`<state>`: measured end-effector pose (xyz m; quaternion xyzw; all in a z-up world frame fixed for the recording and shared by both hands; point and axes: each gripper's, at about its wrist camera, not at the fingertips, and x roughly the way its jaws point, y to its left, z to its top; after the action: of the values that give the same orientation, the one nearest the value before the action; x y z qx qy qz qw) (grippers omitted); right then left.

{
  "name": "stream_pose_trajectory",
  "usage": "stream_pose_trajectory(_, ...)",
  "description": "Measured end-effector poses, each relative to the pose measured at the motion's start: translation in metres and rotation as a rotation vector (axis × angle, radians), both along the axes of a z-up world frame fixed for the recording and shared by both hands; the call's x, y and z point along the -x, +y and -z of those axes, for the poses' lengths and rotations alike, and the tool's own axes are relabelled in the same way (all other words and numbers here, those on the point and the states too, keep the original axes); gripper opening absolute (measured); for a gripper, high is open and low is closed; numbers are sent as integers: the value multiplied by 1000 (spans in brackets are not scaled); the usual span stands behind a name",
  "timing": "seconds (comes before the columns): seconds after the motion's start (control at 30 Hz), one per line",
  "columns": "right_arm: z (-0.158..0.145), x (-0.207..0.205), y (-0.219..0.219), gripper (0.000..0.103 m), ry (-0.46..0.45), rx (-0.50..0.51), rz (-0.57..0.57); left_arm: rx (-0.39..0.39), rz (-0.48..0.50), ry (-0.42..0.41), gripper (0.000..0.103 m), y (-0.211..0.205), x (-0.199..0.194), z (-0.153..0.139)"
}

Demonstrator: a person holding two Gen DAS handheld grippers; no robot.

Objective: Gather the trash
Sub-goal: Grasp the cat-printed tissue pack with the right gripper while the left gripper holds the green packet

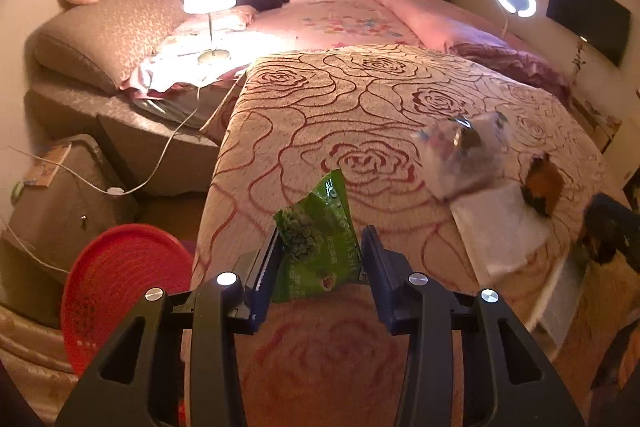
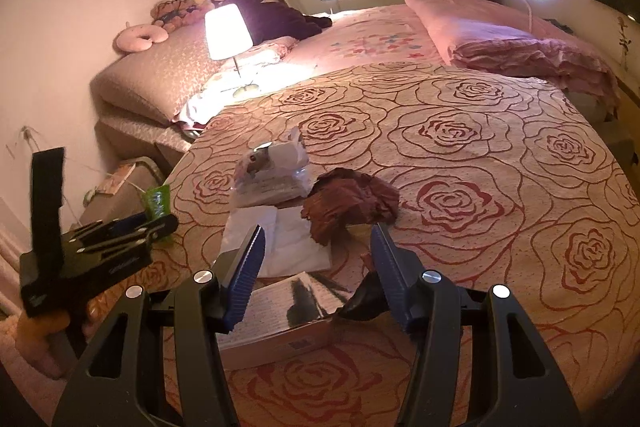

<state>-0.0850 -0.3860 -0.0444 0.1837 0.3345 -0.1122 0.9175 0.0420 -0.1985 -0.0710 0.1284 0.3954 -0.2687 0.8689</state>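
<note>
While the left hand-held gripper (image 1: 320,263) is clamped on a green snack packet (image 1: 316,239), the packet stands upright between its blue pads, lifted off the rose-patterned bedspread (image 1: 360,87) near the bed's left edge. Below and to the left of that hand-held gripper, a red mesh basket (image 1: 120,287) sits on the floor beside the bed. Ahead and to its right lie a clear crumpled plastic bag (image 1: 460,155), a white sheet of packaging (image 1: 500,227) and a brown wrapper (image 1: 544,187), all blurred in the left wrist view.

The right hand-held gripper (image 2: 320,259) hovers with its jaws partly apart and nothing pressed between the pads. Just ahead of it, roughly between the fingertips, rests a crumpled dark red-brown wrapper (image 2: 348,203), lying partly on a white paper sheet (image 2: 280,239). Beyond that sits the clear plastic bag (image 2: 272,171). Under the right hand-held gripper lies a flat printed box (image 2: 280,319), and a small dark scrap (image 2: 364,303) shows by the right finger; whether it touches the pad cannot be told. A lit table lamp (image 2: 228,31) stands far ahead on the left.
</note>
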Motion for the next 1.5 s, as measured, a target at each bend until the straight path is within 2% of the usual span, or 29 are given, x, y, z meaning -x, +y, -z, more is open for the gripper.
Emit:
stream_pose_trajectory(0.33, -3, -9, 12, 54, 17, 17, -33, -12, -12, -43, 40, 25, 24, -2)
stream_pose_trajectory(0.43, -9, -15, 15, 68, 15, 36, -26, -11, -21, -36, 40, 30, 24, -2)
stream_pose_trajectory(0.57, -19, -30, 19, 71, 15, 75, -39, 4, -39, -26, 40, 36, 23, -4)
stream_pose_trajectory(0.6, -22, -35, 20, 76, 14, 86, -46, 8, -42, -25, 40, 37, 22, -4)
stream_pose_trajectory(0.7, -25, -58, 23, 81, 29, 111, -53, 15, -46, -29, 40, 42, 23, -5)
stream_pose_trajectory(1.1, 2, -128, 23, 82, 185, 140, -66, 40, -80, -12, 40, 58, 18, -4)
stream_pose_trajectory(1.33, 18, -141, 30, 82, 240, 149, -96, 48, -90, -5, 40, 64, 17, -4)
stream_pose_trajectory(1.43, 21, -142, 33, 72, 248, 170, -104, 47, -93, -7, 40, 65, 16, -4)
stream_pose_trajectory(1.5, 20, -140, 34, 70, 233, 175, -111, 47, -96, -7, 40, 67, 16, -3)
